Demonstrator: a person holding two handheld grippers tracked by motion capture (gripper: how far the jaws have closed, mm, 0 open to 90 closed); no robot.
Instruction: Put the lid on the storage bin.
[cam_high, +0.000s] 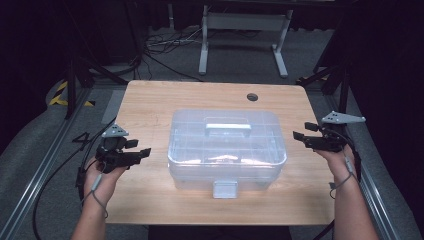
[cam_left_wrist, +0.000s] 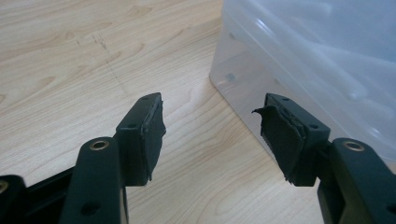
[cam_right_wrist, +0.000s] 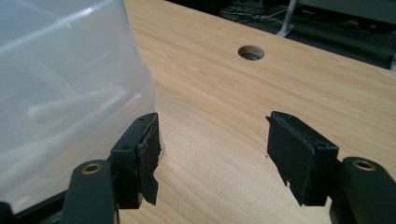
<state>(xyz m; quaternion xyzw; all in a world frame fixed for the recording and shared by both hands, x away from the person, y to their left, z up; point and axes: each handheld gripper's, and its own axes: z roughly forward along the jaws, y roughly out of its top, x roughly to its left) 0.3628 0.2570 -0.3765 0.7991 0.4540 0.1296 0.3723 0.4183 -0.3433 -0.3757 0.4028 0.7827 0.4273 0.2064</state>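
A clear plastic storage box (cam_high: 227, 145) with a lid, a top handle (cam_high: 228, 127) and a front latch (cam_high: 224, 189) stands in the middle of the wooden table (cam_high: 150, 100). My left gripper (cam_high: 141, 147) hovers left of the box, pointing toward its side, jaws open and empty. In the left gripper view the open gripper (cam_left_wrist: 212, 105) is low over the wood, with the box corner (cam_left_wrist: 317, 56) just past the right-hand jaw. My right gripper (cam_high: 300, 130) is off the box's right side, open and empty. In the right gripper view the gripper (cam_right_wrist: 210, 119) has the box wall (cam_right_wrist: 60, 79) beside its left-hand jaw.
A round cable hole (cam_high: 252, 97) sits in the table's far right part, seen as a hole (cam_right_wrist: 251, 52) ahead of the right jaws. Bare wood lies on both sides of the box. Beyond the table stand a white frame (cam_high: 242, 30) and floor cables (cam_high: 165, 47).
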